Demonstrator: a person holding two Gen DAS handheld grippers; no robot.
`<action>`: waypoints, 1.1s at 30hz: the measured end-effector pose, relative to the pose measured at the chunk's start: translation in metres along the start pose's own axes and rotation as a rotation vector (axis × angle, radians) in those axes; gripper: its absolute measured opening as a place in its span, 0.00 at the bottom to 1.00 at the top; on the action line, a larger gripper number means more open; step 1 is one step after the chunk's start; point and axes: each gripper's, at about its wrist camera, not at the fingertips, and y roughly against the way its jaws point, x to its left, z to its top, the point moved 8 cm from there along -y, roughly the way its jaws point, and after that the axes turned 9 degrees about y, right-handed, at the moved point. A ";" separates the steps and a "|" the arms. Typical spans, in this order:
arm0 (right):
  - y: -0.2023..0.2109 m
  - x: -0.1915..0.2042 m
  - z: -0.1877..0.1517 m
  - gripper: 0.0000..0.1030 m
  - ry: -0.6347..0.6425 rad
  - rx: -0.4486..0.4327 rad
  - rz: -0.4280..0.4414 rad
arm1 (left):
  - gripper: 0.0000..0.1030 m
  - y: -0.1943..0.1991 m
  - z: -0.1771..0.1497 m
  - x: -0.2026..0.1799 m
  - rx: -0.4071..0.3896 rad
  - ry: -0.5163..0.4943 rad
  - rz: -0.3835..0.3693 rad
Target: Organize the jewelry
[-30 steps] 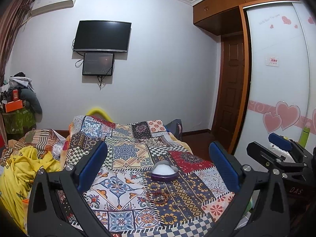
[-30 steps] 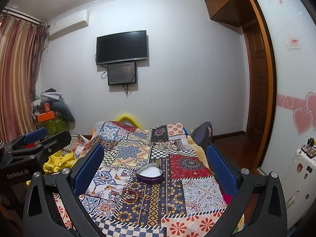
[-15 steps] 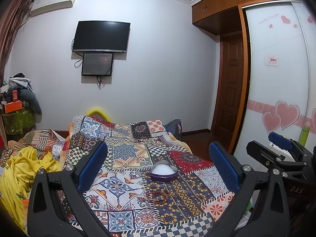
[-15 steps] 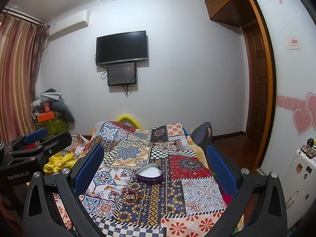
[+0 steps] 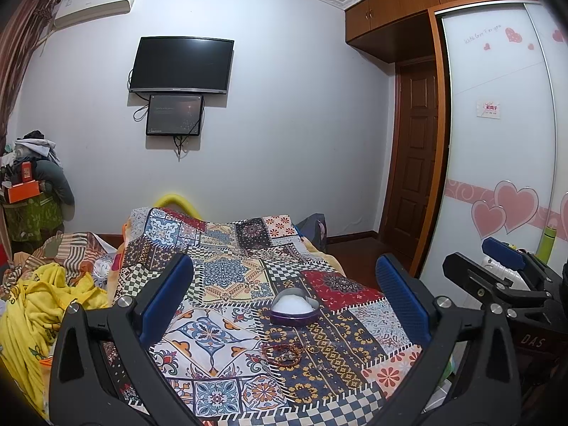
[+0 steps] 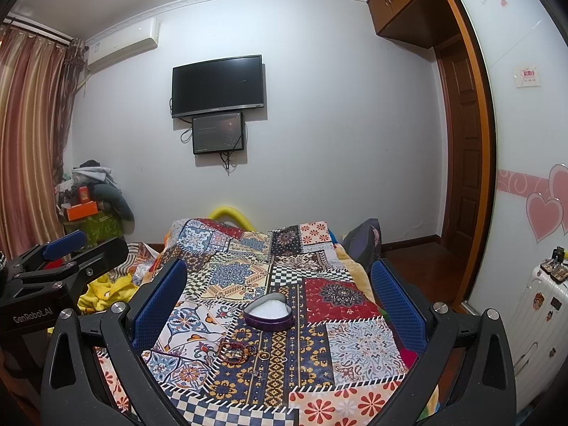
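Note:
A purple heart-shaped box (image 5: 294,309) (image 6: 268,311) with white lining sits open on the patchwork bedspread (image 5: 227,277) (image 6: 355,348). In front of it lie a red-brown beaded bracelet (image 5: 283,353) (image 6: 234,350), a small ring (image 5: 313,349) (image 6: 263,355) and a thin chain, hard to make out. My left gripper (image 5: 284,301) hovers open well short of the jewelry, nothing between its blue pads. My right gripper (image 6: 278,301) is open too and holds nothing; it appears at the right edge of the left wrist view as well.
Yellow and striped bedding (image 5: 39,305) is heaped left of the bed. A white suitcase (image 6: 539,323) stands at the right by the sliding wardrobe (image 5: 497,163). A TV (image 5: 181,65) hangs on the far wall. A pile of clothes and boxes (image 6: 88,198) fills the left corner.

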 end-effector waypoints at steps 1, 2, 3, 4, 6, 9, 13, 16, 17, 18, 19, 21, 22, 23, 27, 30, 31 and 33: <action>0.000 0.000 0.000 1.00 0.000 0.000 0.000 | 1.00 0.000 0.000 0.000 0.000 0.000 0.000; 0.000 0.000 0.000 1.00 0.001 0.000 0.000 | 1.00 0.000 0.000 0.000 0.001 0.000 0.000; 0.000 0.000 0.000 1.00 0.001 0.000 0.000 | 1.00 0.000 0.000 0.000 0.002 0.000 0.000; 0.000 0.000 -0.001 1.00 0.000 0.000 0.000 | 1.00 0.000 0.000 0.000 0.002 0.001 -0.001; -0.001 0.000 -0.001 1.00 0.001 0.001 0.000 | 1.00 -0.001 0.000 0.000 0.003 0.001 0.000; -0.002 -0.001 -0.002 1.00 0.001 0.005 0.001 | 1.00 -0.003 -0.001 0.000 0.009 0.000 0.000; -0.006 -0.002 -0.004 1.00 -0.002 0.013 0.005 | 1.00 -0.007 -0.002 0.001 0.020 0.001 -0.001; -0.010 -0.004 -0.007 1.00 0.000 0.025 0.000 | 1.00 -0.013 -0.003 0.003 0.030 0.002 0.002; -0.012 -0.004 -0.008 1.00 0.001 0.031 -0.001 | 1.00 -0.016 -0.004 0.004 0.038 0.001 0.003; -0.014 -0.005 -0.009 1.00 0.003 0.038 -0.003 | 1.00 -0.019 -0.005 0.005 0.043 0.000 0.004; -0.018 -0.006 -0.012 1.00 0.004 0.049 -0.006 | 1.00 -0.023 -0.007 0.006 0.052 0.000 0.007; -0.024 -0.008 -0.016 1.00 0.004 0.067 -0.008 | 1.00 -0.031 -0.011 0.009 0.069 0.002 0.016; -0.028 -0.010 -0.020 1.00 0.004 0.081 -0.011 | 1.00 -0.036 -0.013 0.012 0.080 0.006 0.022; -0.032 -0.011 -0.023 1.00 0.003 0.094 -0.013 | 1.00 -0.041 -0.016 0.015 0.093 0.012 0.029; -0.046 -0.017 -0.039 1.00 0.005 0.147 -0.019 | 0.99 -0.063 -0.028 0.027 0.142 0.031 0.053; -0.057 -0.021 -0.051 1.00 0.012 0.186 -0.023 | 0.91 -0.082 -0.041 0.038 0.189 0.033 0.087; -0.061 -0.023 -0.056 1.00 0.012 0.201 -0.025 | 0.89 -0.088 -0.045 0.041 0.204 0.030 0.098; -0.068 -0.024 -0.063 0.94 0.012 0.228 -0.019 | 0.84 -0.101 -0.057 0.048 0.240 0.024 0.119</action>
